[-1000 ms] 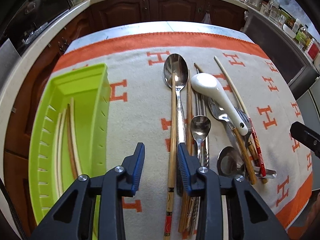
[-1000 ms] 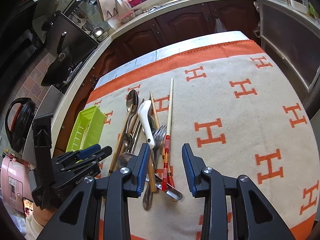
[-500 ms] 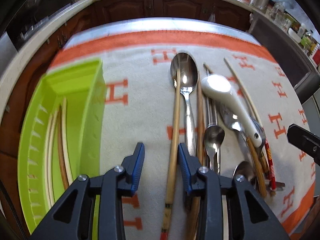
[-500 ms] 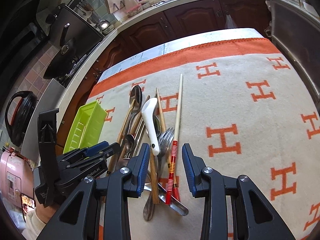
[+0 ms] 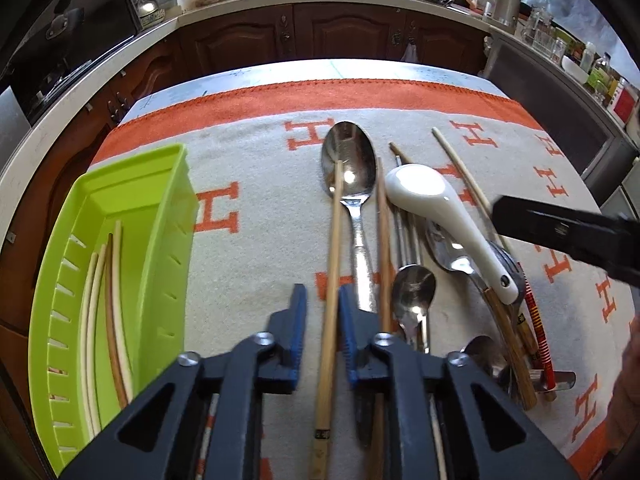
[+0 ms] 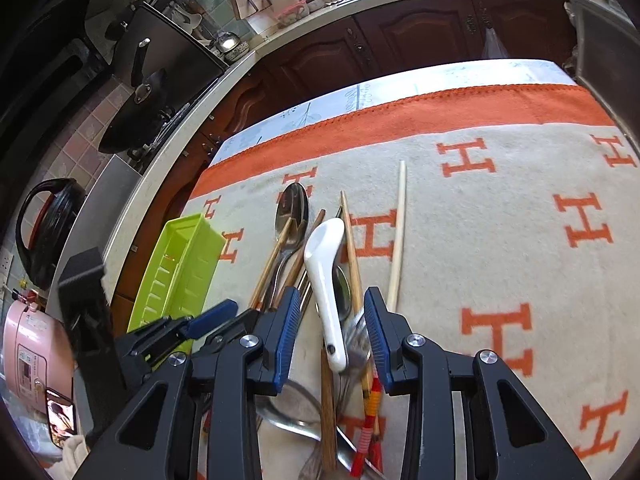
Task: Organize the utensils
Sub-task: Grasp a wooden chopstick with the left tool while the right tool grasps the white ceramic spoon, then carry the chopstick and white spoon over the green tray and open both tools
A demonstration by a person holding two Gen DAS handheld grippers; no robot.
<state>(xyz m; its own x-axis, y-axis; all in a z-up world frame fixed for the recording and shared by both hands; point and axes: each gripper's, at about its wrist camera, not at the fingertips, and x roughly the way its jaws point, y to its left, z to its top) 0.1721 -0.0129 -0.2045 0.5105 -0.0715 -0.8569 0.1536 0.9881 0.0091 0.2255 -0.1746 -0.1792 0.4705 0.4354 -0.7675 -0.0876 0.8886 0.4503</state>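
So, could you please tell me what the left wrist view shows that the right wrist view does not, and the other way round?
Only the left wrist view looks into the green tray, where several chopsticks lie, and shows the left gripper open around a bamboo chopstick.

Only the right wrist view shows the right gripper open around the white ceramic spoon, plus a pink appliance off the table.

Both show the tray, the white spoon, the large metal spoon and the orange-lettered cloth.
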